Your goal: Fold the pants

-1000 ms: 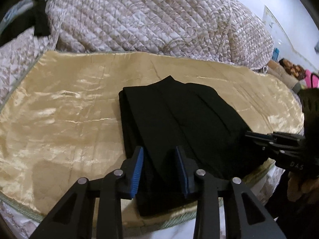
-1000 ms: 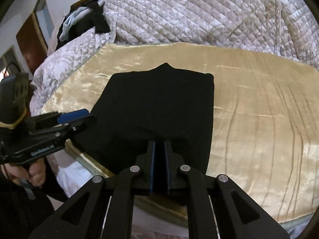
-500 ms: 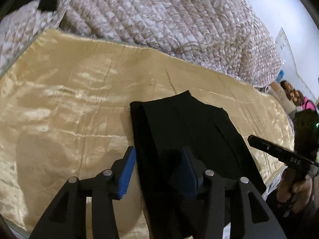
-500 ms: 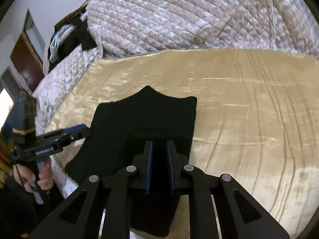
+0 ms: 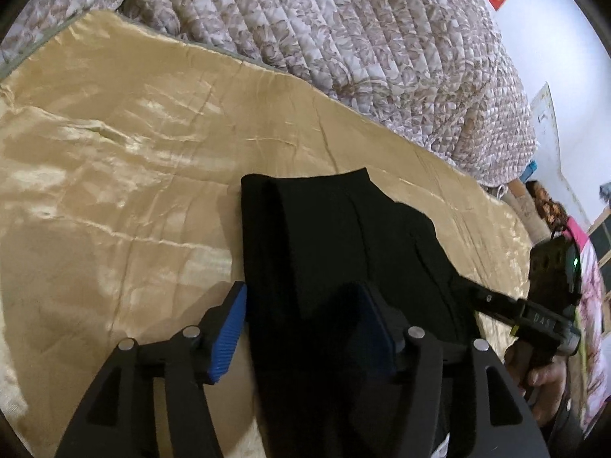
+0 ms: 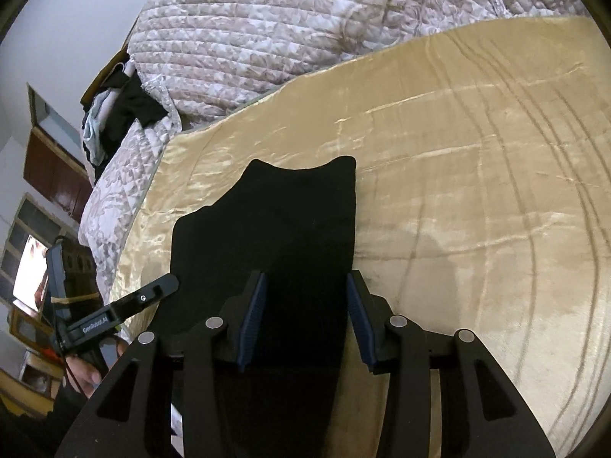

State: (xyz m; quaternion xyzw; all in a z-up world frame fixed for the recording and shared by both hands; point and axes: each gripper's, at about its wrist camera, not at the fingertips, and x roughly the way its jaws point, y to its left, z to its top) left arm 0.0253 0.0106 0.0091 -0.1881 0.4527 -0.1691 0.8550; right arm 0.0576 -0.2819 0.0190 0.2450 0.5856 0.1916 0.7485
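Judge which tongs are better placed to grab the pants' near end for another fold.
Roughly even. Left tongs and right tongs have both just opened, each straddling a near corner of the black pants on the gold cloth.

Bare gold sheet (image 6: 477, 191) flanks the pants (image 6: 290, 229); quilt (image 6: 305, 26) blocks behind.

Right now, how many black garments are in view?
2. The folded black pants lie on the gold cloth, under both grippers. A second dark garment sits in the clothes pile at the quilt's far left; that pile may hide more.
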